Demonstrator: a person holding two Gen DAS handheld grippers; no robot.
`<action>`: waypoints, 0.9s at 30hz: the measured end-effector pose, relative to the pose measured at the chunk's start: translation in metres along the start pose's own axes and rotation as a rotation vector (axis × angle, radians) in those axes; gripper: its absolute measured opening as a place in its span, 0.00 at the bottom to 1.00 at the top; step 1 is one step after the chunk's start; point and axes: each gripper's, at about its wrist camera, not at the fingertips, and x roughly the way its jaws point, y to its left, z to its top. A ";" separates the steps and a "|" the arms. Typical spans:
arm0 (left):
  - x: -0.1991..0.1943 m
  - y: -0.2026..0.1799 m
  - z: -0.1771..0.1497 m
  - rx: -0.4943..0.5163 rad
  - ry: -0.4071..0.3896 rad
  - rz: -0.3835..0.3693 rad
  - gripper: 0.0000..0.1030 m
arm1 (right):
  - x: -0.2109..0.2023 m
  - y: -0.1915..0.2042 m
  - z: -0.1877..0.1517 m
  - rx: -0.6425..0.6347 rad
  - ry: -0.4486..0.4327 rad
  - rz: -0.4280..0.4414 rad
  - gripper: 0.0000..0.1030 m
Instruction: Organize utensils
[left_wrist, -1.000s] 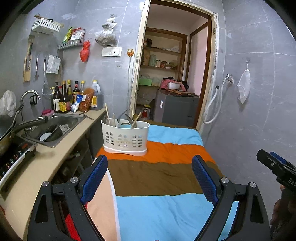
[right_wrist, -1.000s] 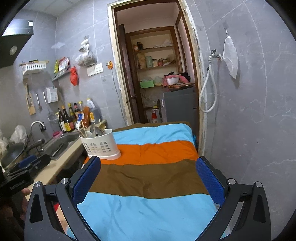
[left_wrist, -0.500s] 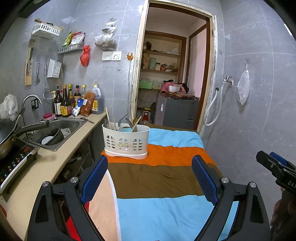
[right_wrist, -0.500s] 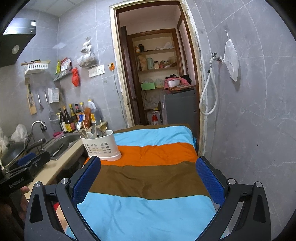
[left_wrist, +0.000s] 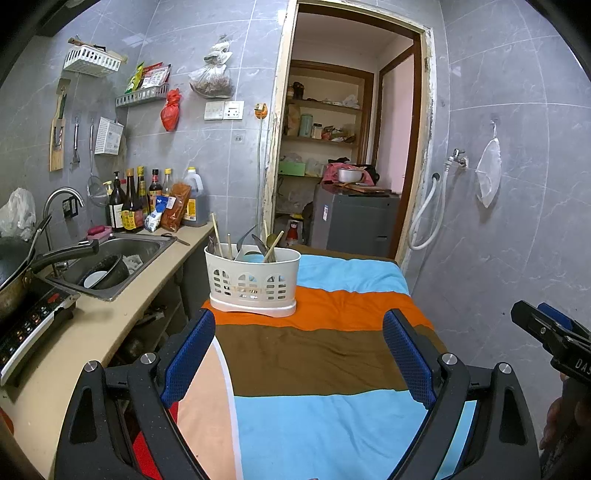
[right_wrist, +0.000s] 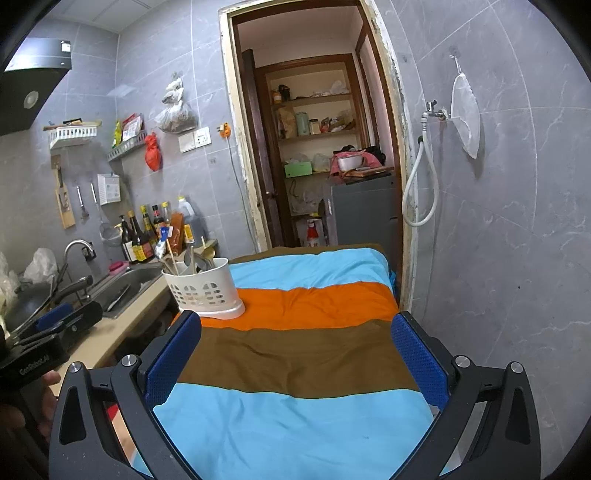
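Note:
A white perforated utensil caddy (left_wrist: 253, 282) stands on the striped cloth at the far left of the table, on the orange band; it also shows in the right wrist view (right_wrist: 203, 288). Chopsticks and spoons (left_wrist: 255, 242) stick up out of it. My left gripper (left_wrist: 299, 354) is open and empty, held above the brown band, short of the caddy. My right gripper (right_wrist: 295, 358) is open and empty above the same cloth, to the right of the caddy. Each gripper shows at the edge of the other's view.
The striped cloth (left_wrist: 332, 354) covers the table. A counter with a sink (left_wrist: 110, 266), sauce bottles (left_wrist: 129, 206), a pan and an induction hob (left_wrist: 26, 328) runs along the left. A tiled wall with a tap and hose (left_wrist: 432, 214) is on the right. A doorway is behind.
Both grippers have drifted slightly; the caddy sits a little lower in the left view and the view has tilted upward. Both grippers stay open and empty.

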 end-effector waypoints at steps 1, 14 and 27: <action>0.000 0.000 0.000 0.000 0.000 0.000 0.86 | 0.000 0.000 0.000 0.001 0.000 0.001 1.00; 0.001 0.000 0.001 0.002 0.001 0.001 0.86 | 0.000 0.001 0.000 0.002 0.000 0.000 1.00; 0.002 0.002 0.001 0.004 0.002 -0.001 0.86 | 0.000 0.002 -0.001 0.003 0.001 -0.002 1.00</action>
